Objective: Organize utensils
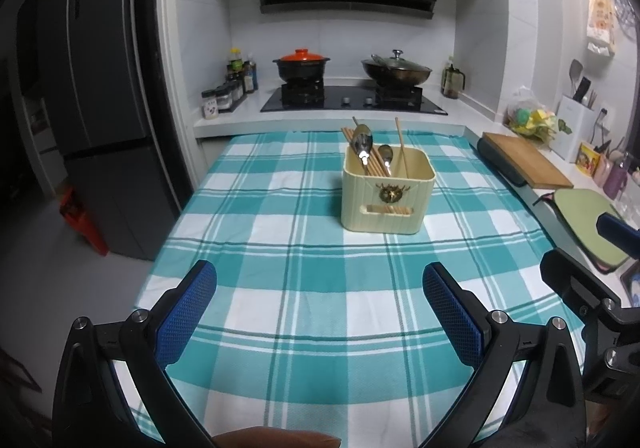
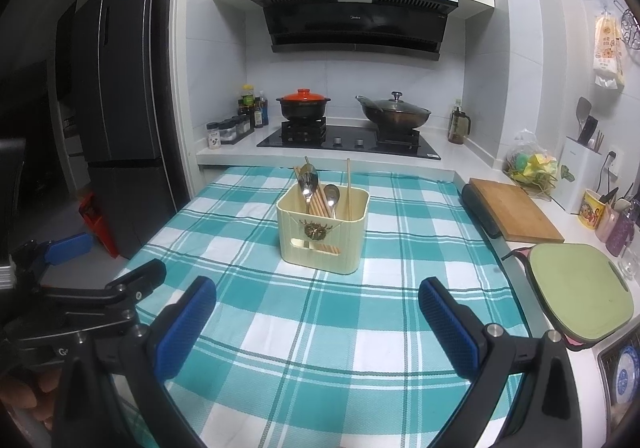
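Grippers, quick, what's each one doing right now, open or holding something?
Left gripper: jaws open, holding nothing, above the checked cloth.
Right gripper: jaws open, holding nothing; the utensils are in the cream holder.

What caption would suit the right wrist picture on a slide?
Open right claw faces a cream utensil holder of spoons and chopsticks on a teal checked tablecloth.

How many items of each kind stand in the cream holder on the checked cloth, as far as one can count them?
Spoons: 2, a large spoon and a small spoon.
Lone chopstick, standing apart on the right: 1.
Chopstick bundle: 1 bundle; its sticks overlap too much to count.
Total: 4 entries, all inside the cream holder.
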The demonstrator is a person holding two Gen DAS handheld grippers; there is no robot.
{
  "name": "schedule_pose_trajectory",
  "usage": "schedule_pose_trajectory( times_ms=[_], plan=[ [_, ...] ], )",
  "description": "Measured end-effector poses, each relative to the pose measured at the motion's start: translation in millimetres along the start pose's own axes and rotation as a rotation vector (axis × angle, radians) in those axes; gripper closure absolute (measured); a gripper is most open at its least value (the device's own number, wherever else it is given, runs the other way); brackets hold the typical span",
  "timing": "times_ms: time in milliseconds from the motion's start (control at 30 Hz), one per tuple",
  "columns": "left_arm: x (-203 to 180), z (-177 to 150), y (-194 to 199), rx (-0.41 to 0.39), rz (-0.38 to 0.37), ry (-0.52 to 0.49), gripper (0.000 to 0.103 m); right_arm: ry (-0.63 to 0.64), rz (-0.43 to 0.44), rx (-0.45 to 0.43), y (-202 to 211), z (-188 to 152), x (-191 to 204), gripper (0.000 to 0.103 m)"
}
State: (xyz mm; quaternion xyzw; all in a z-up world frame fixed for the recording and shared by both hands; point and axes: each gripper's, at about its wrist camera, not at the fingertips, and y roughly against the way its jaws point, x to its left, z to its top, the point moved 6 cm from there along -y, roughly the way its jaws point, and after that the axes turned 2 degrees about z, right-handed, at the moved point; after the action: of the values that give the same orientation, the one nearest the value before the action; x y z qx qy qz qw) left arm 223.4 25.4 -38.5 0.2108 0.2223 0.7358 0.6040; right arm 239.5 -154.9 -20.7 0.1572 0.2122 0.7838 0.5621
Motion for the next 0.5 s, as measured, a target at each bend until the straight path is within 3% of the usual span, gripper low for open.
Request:
schedule_pose_trajectory(
  times_ms=[500],
  plan=[
    [-0.9,-1.3,1.2,0.004,-0.001,0.001,0.0,-0.001,-0.002,-0.001,0.0,0.4,1.0,0.0]
  ],
)
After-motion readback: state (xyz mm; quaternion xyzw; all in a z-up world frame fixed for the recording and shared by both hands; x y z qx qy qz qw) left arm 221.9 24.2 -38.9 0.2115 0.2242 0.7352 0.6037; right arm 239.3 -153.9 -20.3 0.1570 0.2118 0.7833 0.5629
